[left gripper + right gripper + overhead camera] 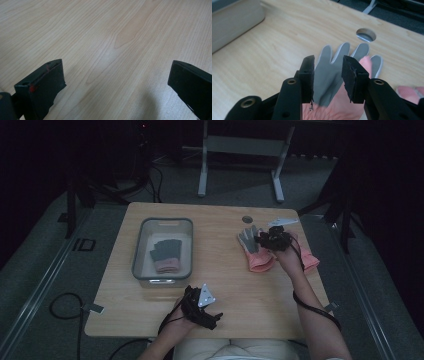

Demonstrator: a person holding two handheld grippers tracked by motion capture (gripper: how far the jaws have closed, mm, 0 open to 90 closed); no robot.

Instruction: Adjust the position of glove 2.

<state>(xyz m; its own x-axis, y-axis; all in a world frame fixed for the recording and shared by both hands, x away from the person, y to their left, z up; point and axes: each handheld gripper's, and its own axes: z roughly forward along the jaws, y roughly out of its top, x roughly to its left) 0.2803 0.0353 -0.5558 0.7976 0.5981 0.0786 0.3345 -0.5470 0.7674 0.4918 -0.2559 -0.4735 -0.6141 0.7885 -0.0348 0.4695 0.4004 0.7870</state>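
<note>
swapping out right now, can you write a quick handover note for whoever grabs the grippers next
Left gripper: open, nothing between its jaws, low over bare table near the front edge.
Right gripper: jaws part open astride the grey-and-pink glove lying flat on the table; whether the pads press on it cannot be told.
Second loose glove lies beside it on the right.
Done: one glove in bin, inside the grey bin.
Left, probably: grip the near glove, carry it to the bin, then the other one.
</note>
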